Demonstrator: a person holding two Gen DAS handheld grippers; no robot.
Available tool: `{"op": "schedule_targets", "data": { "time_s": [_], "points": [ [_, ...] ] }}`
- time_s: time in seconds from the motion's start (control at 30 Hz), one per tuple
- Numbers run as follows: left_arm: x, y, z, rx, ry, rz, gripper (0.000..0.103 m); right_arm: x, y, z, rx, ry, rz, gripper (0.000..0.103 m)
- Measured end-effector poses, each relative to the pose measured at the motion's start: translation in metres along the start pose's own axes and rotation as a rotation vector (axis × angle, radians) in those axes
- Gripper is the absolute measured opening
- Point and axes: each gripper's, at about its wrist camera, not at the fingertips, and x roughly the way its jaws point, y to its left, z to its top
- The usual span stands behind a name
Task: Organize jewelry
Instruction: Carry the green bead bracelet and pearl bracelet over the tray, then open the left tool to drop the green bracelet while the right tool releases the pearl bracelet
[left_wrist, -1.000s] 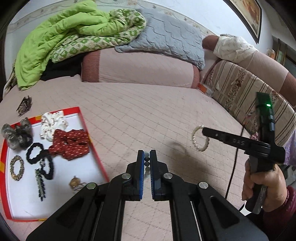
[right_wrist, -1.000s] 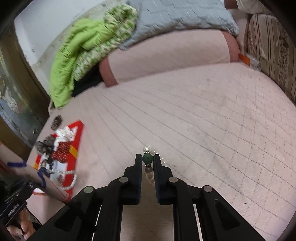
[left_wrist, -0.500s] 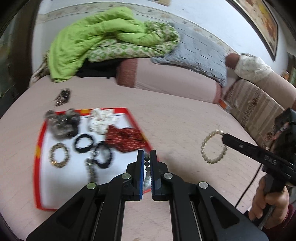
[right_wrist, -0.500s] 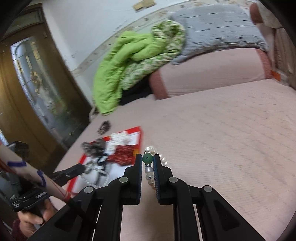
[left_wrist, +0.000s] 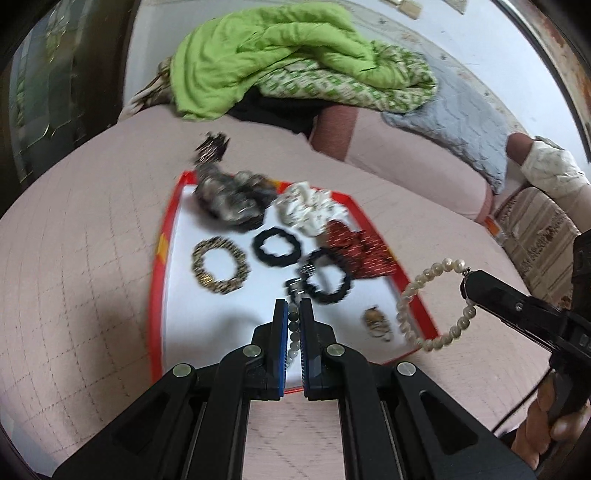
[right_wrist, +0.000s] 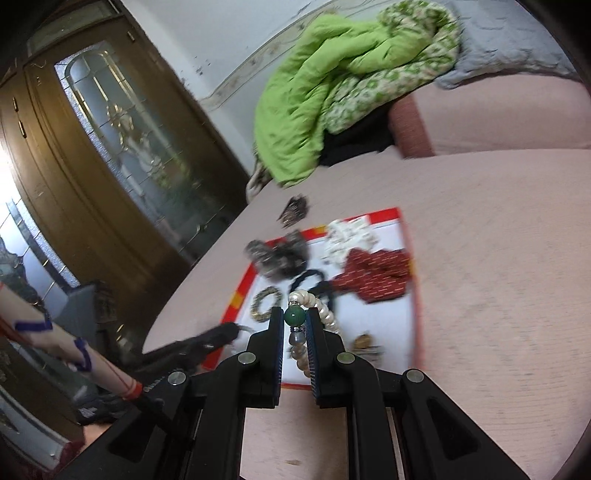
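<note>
Beads sit pinched in our closed left gripper above the tray, while our right gripper clamps the pearl bracelet there too, so we lower both onto bare white before releasing.

Our left tongs are matte black, angular arms studded with round silver screws, the fingers lined inside with blue ribbed pads. Our right tongs are built the same, black with silver screws and dark blue pads. A thin black cable trails by the right hand.
</note>
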Motion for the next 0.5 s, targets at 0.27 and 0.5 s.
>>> {"op": "schedule_targets", "data": {
  "time_s": [0.27,0.5],
  "points": [
    [0.016,0.007,-0.003,0.014,0.021,0.095,0.005,0.052,-0.004,-0.015,0.017,0.109,-0.013,0.013],
    [0.026,0.004,-0.004,0.031,0.042,0.126,0.005,0.056,-0.018,-0.022,-0.012,0.125,-0.094,0.013]
  ]
}}
